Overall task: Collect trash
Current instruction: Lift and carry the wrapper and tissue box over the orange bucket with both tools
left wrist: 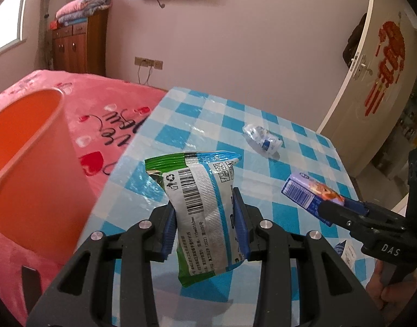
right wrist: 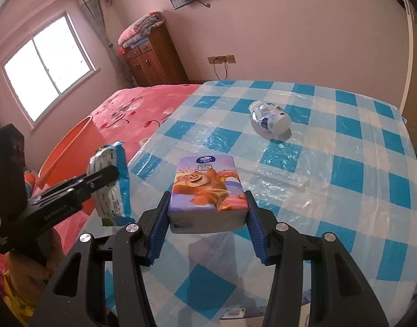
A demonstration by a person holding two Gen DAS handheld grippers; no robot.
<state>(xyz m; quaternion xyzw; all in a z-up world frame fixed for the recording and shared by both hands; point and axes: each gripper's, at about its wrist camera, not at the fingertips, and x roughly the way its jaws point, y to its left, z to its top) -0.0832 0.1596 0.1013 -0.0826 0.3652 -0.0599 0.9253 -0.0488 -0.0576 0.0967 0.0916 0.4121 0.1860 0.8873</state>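
Note:
My left gripper (left wrist: 205, 218) is shut on a green, white and blue snack wrapper (left wrist: 200, 188), held upright above the near edge of the checked table; the right wrist view shows the same wrapper (right wrist: 113, 190) to the left. My right gripper (right wrist: 207, 218) is shut on a purple tissue pack (right wrist: 207, 188) printed with a cartoon bear, lifted a little off the cloth. In the left wrist view that tissue pack (left wrist: 309, 190) sits at the right. A crushed clear plastic bottle (right wrist: 268, 118) lies on its side farther back on the table. An orange bin (left wrist: 26, 163) stands to the left of the table.
The table (right wrist: 344, 163) has a blue and white checked plastic cloth. A bed with a pink blanket (right wrist: 121, 114) runs along its left side, behind the bin. A small white packet (left wrist: 347, 250) lies at the table's near edge. A white door (left wrist: 372, 87) stands at the right.

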